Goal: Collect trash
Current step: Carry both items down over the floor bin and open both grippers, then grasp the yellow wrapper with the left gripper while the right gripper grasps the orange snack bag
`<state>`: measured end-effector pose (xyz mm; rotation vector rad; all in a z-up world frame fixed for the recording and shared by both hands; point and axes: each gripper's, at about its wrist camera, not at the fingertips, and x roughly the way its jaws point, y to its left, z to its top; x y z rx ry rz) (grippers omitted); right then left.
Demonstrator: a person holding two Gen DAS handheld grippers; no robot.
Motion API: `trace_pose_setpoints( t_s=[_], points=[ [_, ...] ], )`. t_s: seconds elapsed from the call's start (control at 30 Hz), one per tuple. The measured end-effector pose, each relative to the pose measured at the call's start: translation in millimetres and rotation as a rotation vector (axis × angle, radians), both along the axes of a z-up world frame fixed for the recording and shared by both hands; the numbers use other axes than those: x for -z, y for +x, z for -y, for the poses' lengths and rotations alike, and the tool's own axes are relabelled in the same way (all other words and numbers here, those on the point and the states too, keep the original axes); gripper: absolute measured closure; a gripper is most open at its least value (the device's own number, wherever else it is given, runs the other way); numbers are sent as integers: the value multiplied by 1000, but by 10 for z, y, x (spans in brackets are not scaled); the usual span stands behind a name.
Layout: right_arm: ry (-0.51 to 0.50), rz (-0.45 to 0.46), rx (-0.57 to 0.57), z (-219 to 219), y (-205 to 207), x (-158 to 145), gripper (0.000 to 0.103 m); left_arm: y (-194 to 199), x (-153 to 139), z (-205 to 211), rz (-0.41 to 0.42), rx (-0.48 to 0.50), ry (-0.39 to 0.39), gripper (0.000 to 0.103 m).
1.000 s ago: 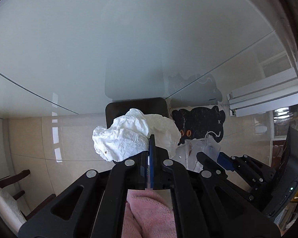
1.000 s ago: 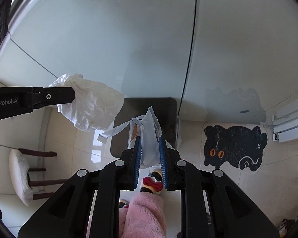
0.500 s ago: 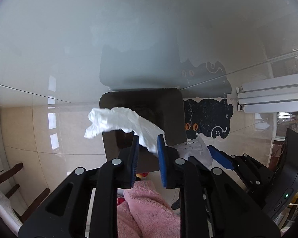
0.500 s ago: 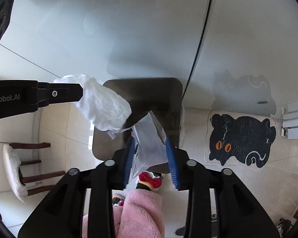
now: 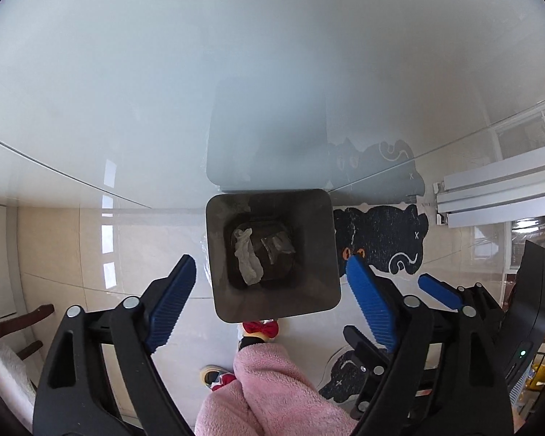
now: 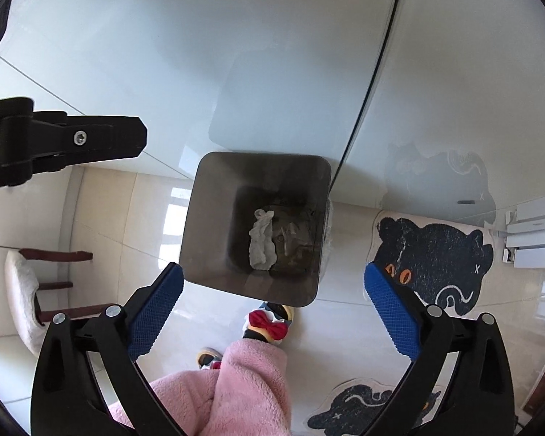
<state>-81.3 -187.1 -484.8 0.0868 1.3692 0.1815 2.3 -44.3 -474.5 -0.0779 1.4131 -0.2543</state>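
A dark square trash bin [image 5: 218, 254] stands on the tiled floor below a glass table edge; it also shows in the right wrist view [image 6: 207, 225]. A crumpled white tissue [image 5: 247, 258] and a clear plastic wrapper [image 5: 278, 247] lie at its bottom; the tissue [image 6: 261, 243] and the wrapper [image 6: 294, 239] show in the right wrist view too. My left gripper [image 5: 270, 290] is open and empty above the bin. My right gripper [image 6: 272, 305] is open and empty above the bin, beside the left one.
The frosted glass tabletop [image 5: 236, 72] fills the upper view. A black cat-shaped mat [image 5: 381, 239] lies right of the bin. A wooden chair with a white cushion [image 6: 29, 283] stands at left. Pink-clad legs and slippers [image 6: 265, 327] are below the grippers.
Both grippers opened wide. The tissue dropped from the left one and the wrapper from the right one into the bin, where both now lie.
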Motion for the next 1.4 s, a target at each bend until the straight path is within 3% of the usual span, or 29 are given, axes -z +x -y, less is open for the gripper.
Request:
trace_pose_setpoints(
  t_s=[0.17, 0.47, 0.67, 0.8, 1.0, 1.07, 1.1, 1.17, 1.3, 1.4],
  points=[
    [5, 114, 14, 78, -39, -745, 3, -134, -676, -86, 101, -13, 11, 8],
    [28, 351, 80, 391, -66, -2125, 3, -342, -1804, -404, 297, -49, -6, 8],
    [38, 453, 127, 544, -13, -2761, 3, -388, -2391, -559, 419, -73, -6, 8],
    [77, 512, 177, 602, 116, -3030, 3, -307, -2729, -620, 491, -69, -9, 8],
    [50, 589, 160, 510, 409, -3287, 3, -73, -3080, -625, 556, -41, -67, 10],
    [64, 616, 139, 498, 519, -3381, 4, 6, -3127, -576, 574, -18, -90, 18],
    [79, 621, 126, 489, 587, -3413, 7, 54, -3137, -540, 574, -1, -104, 26],
    [111, 604, 92, 462, 760, -3457, 23, 168, -3140, -443, 559, 32, -124, 34],
    [193, 560, 23, 332, 1071, -3501, 32, 331, -3028, -237, 538, 100, -127, 41],
    [159, 550, -38, 169, 1270, -3481, 38, 443, -2901, -126, 512, 127, -116, 50]
  ],
)
